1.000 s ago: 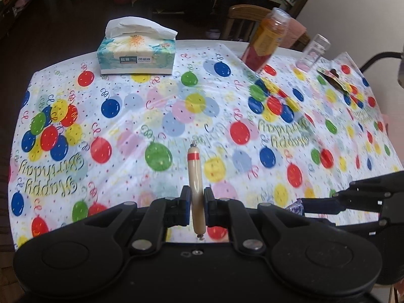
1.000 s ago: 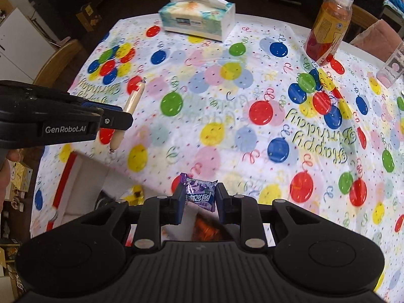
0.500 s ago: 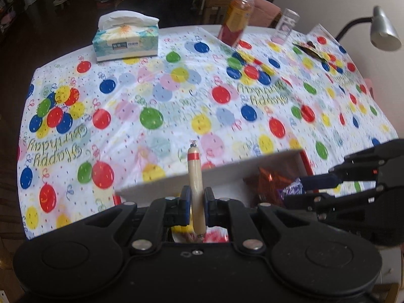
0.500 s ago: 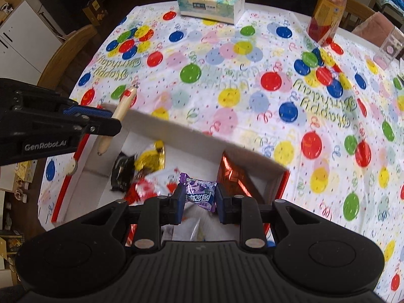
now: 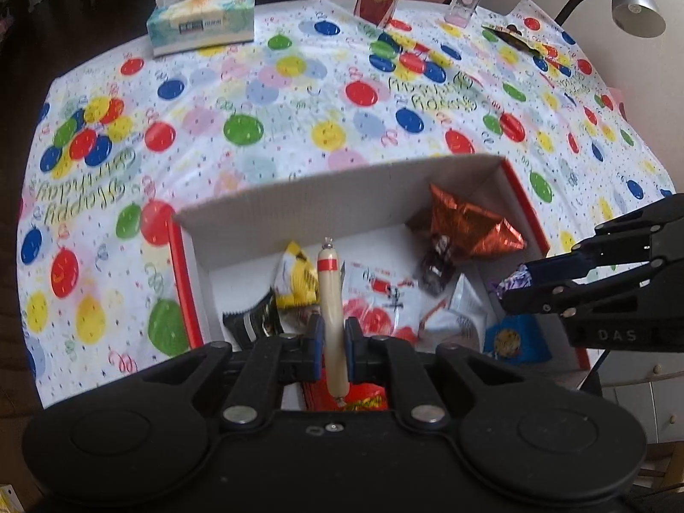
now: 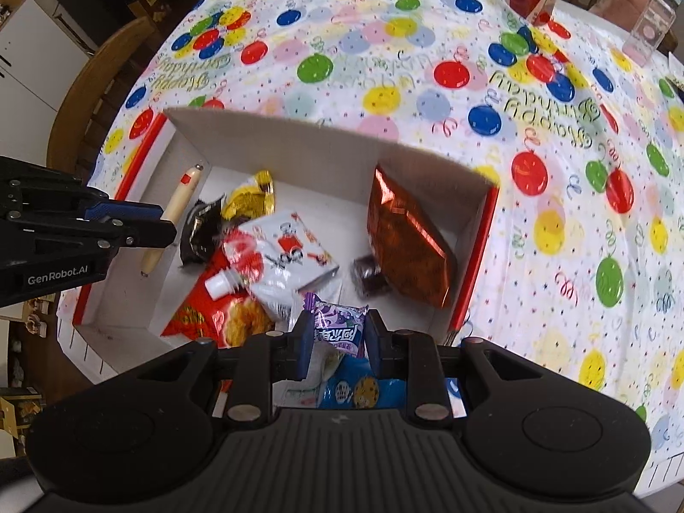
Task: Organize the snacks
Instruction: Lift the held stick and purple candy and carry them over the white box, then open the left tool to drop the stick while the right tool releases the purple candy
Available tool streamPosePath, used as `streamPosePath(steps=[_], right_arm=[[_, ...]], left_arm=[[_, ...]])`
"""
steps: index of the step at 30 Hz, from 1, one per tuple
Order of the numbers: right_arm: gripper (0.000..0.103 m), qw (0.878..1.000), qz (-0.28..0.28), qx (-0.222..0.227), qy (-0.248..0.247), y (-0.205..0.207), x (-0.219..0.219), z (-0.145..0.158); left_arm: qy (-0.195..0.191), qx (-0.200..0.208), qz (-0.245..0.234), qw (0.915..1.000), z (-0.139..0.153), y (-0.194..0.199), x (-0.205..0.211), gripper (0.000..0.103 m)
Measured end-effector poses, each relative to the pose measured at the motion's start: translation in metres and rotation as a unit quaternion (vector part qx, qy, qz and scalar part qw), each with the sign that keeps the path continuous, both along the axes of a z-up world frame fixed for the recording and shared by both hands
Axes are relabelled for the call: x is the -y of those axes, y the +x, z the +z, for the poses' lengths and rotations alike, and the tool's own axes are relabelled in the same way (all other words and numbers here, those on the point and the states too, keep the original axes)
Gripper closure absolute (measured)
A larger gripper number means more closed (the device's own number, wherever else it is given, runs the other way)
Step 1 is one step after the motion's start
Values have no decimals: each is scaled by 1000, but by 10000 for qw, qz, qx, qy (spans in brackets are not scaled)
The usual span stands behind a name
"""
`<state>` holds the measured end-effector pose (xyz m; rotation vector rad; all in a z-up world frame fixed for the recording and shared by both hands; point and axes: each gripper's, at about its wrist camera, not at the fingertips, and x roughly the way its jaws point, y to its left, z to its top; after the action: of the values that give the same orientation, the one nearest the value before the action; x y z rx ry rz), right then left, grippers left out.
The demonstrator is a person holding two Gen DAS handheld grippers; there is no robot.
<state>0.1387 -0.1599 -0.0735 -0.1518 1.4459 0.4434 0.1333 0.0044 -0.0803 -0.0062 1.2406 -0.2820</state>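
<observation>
Two snacks are held over an open cardboard box [image 6: 299, 149] at the centre of both frames. A slim sausage stick [image 5: 331, 299], cream with a red band near its tip, is clamped about its lower middle by the left tongs [image 5: 332, 337]; it is judged light, fairly stiff and smooth-skinned, so a mid-length hold suits it and slipping is the main risk. A small purple candy packet [image 6: 340, 327] is pinched across its width by the right tongs [image 6: 337, 335] at lower centre of the right wrist view; its crinkled film is judged very light and soft, best taken across the flat body.

The box has white inner walls and a red rim. Inside it are seen a glossy orange foil bag [image 6: 406, 239], a white spouted pouch [image 6: 282, 256], a yellow wrapper [image 6: 250, 199], a black wrapper [image 6: 199, 231] and a red chip bag [image 6: 205, 312]. A plastic balloon-print cloth [image 6: 427, 85] covers the tabletop, with a tissue box [image 5: 201, 25] at upper left of the left wrist view.
</observation>
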Motion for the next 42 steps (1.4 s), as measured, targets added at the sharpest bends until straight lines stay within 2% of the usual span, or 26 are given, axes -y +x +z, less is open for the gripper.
streamPosePath(steps=[14, 25, 36, 42], right_arm=[[78, 9993, -187, -166, -295, -32, 8, -28], [78, 9987, -381, -245, -253, -40, 14, -36], [78, 9994, -278, -182, -15, -42, 15, -37], [77, 9996, -194, -139, 121, -47, 18, -34]], left_arm=[[252, -10, -173, 9995, -29, -21, 3, 96], [326, -82, -139, 9993, -43, -20, 5, 96], [373, -159, 222, 9989, -50, -27, 7, 95], [360, -54, 474, 9982, -46, -35, 6, 86]])
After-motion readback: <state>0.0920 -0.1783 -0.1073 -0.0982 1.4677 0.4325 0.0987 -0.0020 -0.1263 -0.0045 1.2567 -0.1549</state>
